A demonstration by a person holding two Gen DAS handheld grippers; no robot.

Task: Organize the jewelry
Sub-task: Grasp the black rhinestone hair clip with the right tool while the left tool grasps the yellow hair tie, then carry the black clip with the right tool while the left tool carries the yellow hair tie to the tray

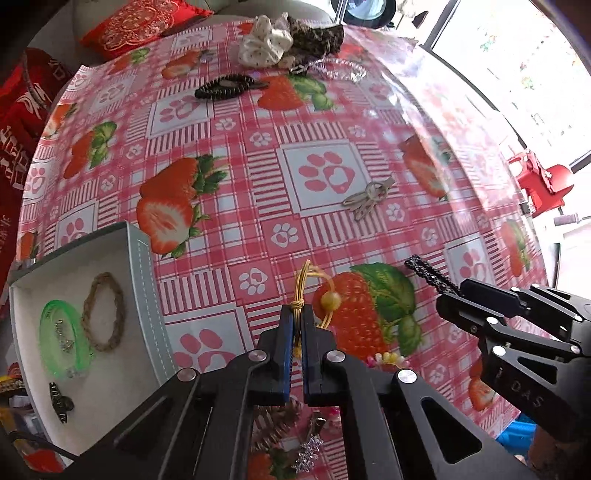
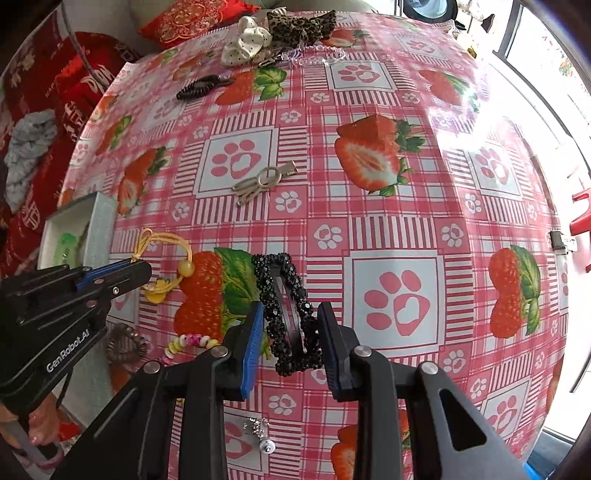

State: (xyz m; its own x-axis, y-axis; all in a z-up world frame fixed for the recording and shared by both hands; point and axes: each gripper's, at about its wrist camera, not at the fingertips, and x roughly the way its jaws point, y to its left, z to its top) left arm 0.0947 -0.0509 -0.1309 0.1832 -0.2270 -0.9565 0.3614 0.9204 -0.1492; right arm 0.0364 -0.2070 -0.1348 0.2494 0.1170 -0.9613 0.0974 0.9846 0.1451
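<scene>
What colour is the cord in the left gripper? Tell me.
Yellow, with a yellow bead; the cord shows best in the left wrist view.

A: The tablecloth [image 2: 369, 229] — pink-and-white check, with red strawberries, green leaves and pink paw prints?

B: Yes. On it, near the white box [image 1: 144, 273], a yellow cord bracelet [image 1: 306, 284] with an amber bead; right of that, a black beaded hair clip [image 2: 284, 314].

A: Inside the box?

B: A translucent green case [image 1: 62, 339] and a tan braided ring [image 1: 105, 312]. Far edge of the cloth — a cream dotted scrunchie [image 1: 264, 40] beside a leopard-print one [image 1: 314, 35].
</scene>
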